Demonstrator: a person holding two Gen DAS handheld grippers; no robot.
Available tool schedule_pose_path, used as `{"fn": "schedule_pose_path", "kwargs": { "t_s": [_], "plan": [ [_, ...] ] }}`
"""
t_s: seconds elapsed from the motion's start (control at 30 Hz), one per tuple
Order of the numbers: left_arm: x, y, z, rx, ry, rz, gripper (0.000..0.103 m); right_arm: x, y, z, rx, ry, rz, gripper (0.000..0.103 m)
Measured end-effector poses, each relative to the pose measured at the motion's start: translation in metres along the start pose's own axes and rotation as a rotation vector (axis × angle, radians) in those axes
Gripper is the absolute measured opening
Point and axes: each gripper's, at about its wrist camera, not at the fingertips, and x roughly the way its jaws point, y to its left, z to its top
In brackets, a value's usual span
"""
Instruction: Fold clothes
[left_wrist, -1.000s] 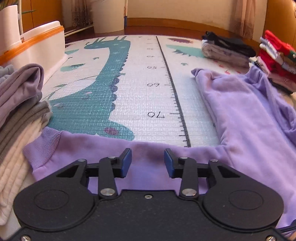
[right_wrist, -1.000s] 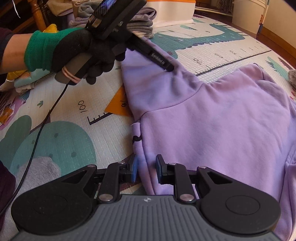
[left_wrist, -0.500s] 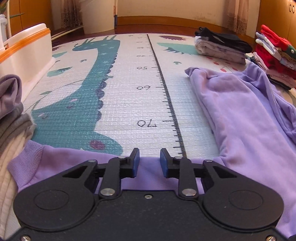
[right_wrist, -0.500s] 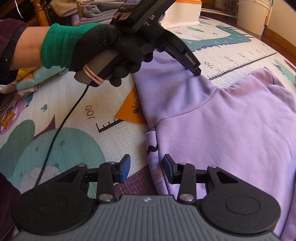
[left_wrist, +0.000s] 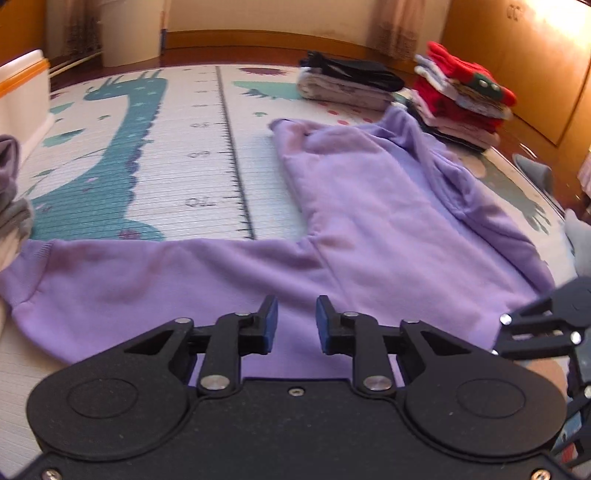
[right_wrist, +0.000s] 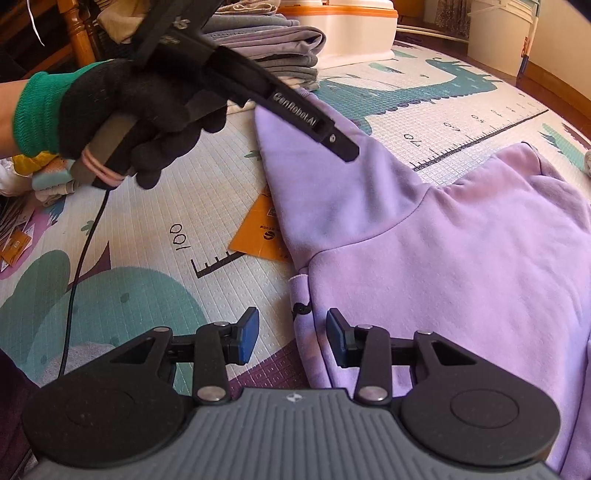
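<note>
Your right tool (right_wrist: 291, 334) sits nearest the camera with its blue pads spread apart, grasping nothing; the hem edge of the purple sweatshirt (right_wrist: 461, 266) lies on the mat between and just ahead of them. Your left tool (left_wrist: 293, 319) is likewise released, its jaws parted above the sweatshirt's sleeve (left_wrist: 147, 273), which stretches out flat to the left with its ribbed cuff at the end. I cannot tell whether either tool's pads touch the fabric.

In the right wrist view, your gloved left hand (right_wrist: 122, 118), black with a green cuff, grips the left tool's handle, and the tool's tip hangs over the sleeve. An orange card (right_wrist: 258, 236) lies partly under the sleeve's edge.

The sweatshirt's body lies spread on the play mat (left_wrist: 155, 158), to the right of the printed ruler line (left_wrist: 232, 147) and the teal dinosaur.

Farther out, a stack of folded grey garments (right_wrist: 273, 48) rests by a white tub with an orange rim (right_wrist: 343, 26). At the far side of the mat lie a folded pile topped in black (left_wrist: 351, 81) and a taller pile topped in red (left_wrist: 461, 92).
</note>
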Motion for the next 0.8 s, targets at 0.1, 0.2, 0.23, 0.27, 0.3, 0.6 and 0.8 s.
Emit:
{"fn": "schedule_pose_path", "kwargs": {
  "t_s": [0.1, 0.2, 0.23, 0.27, 0.3, 0.6, 0.8],
  "plan": [
    [0.003, -0.024, -0.01, 0.109, 0.029, -0.063, 0.007, -0.001, -0.002, -0.004, 0.01, 0.01, 0.003, 0.041],
    [0.016, -0.041, -0.024, 0.269, 0.117, -0.03, 0.007, -0.002, -0.005, -0.007, 0.021, 0.022, 0.008, 0.041],
    [0.015, -0.042, -0.027, 0.293, 0.12, -0.038, 0.006, -0.002, -0.006, -0.009, 0.024, 0.026, 0.009, 0.041],
    [0.015, -0.039, -0.024, 0.264, 0.137, -0.053, 0.006, -0.002, -0.006, -0.01, 0.028, 0.03, 0.011, 0.041],
    [0.015, -0.036, -0.022, 0.243, 0.15, -0.063, 0.006, -0.002, -0.007, -0.011, 0.031, 0.034, 0.012, 0.042],
    [0.022, -0.021, -0.011, 0.122, 0.142, 0.03, 0.007, -0.004, -0.004, -0.017, 0.023, 0.026, 0.009, 0.048],
    [0.017, 0.033, 0.005, -0.05, 0.075, 0.214, 0.007, -0.009, -0.007, -0.015, 0.03, 0.019, 0.016, 0.05]
  ]
}}
